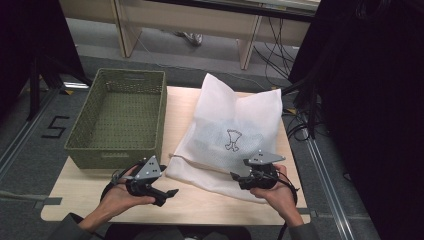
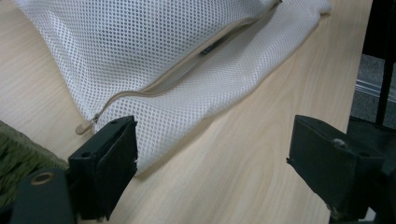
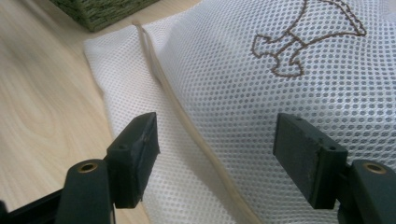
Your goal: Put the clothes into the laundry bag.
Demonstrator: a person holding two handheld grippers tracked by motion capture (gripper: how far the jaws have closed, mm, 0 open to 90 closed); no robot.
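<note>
One white mesh laundry bag [image 1: 235, 135] lies flat on the right half of the light wooden table [image 1: 200, 200], its near edge toward the person. A beige zip [image 2: 187, 70] runs along that near edge, closed as far as can be seen, with its pull [image 2: 85, 127] at the bag's corner nearest the basket. A brown embroidered outline figure [image 3: 303, 39] sits on the bag's face; it carries no readable lettering.

The left gripper [image 1: 167, 194] hovers just off the bag's near left corner, jaws spread wide with nothing between them. The right gripper [image 1: 236, 176] is over the bag's near right part, jaws likewise apart and empty, straddling the zip line.

One green woven basket [image 1: 120, 120] stands on the table's left, just beside the bag. On the grey floor to the left, a black "5" [image 1: 54, 127] is marked. Pale desk legs [image 1: 248, 45] and black cables [image 1: 272, 50] lie beyond the table.
</note>
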